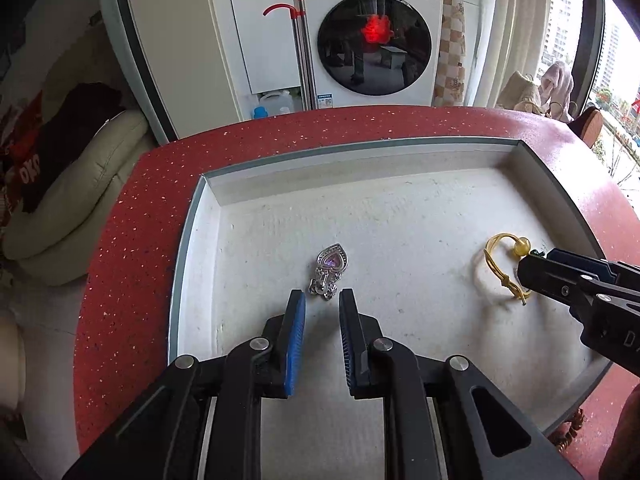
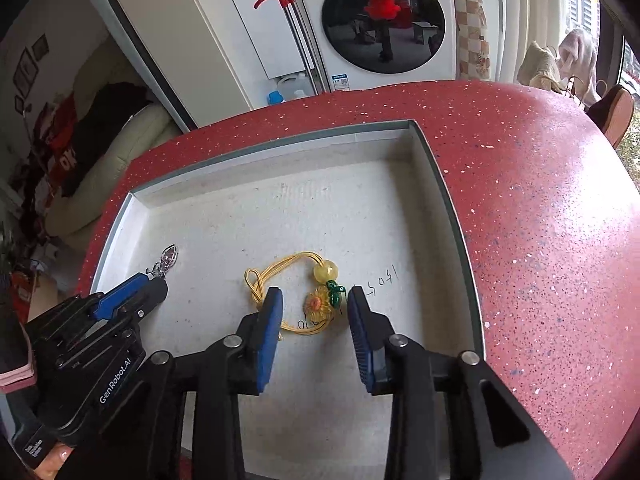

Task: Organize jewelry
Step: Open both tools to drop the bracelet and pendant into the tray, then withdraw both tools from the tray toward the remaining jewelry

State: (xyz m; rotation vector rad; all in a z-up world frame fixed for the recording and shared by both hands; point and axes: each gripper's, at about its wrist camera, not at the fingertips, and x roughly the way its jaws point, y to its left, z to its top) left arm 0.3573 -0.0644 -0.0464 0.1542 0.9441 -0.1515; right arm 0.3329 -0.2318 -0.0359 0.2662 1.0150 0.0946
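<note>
A silver pendant with a purple heart stone (image 1: pixel 329 271) lies in a shallow white tray (image 1: pixel 360 160). My left gripper (image 1: pixel 322 300) is open, its tips just short of the pendant's near end. A yellow cord bracelet with a bead and sunflower charm (image 2: pixel 298 292) lies to the right in the tray (image 2: pixel 440 184). My right gripper (image 2: pixel 315 300) is open, its fingers on either side of the bracelet's near part. The bracelet (image 1: pixel 505 264) and right gripper (image 1: pixel 532 276) show in the left wrist view, the pendant (image 2: pixel 168 258) and left gripper (image 2: pixel 154 280) in the right wrist view.
The tray sits on a red speckled round table (image 2: pixel 540 220). A washing machine (image 1: pixel 372 36), a red-handled mop (image 1: pixel 298 20) and a jug with a blue cap (image 1: pixel 274 106) stand behind. A cream sofa (image 1: pixel 80 184) is at left.
</note>
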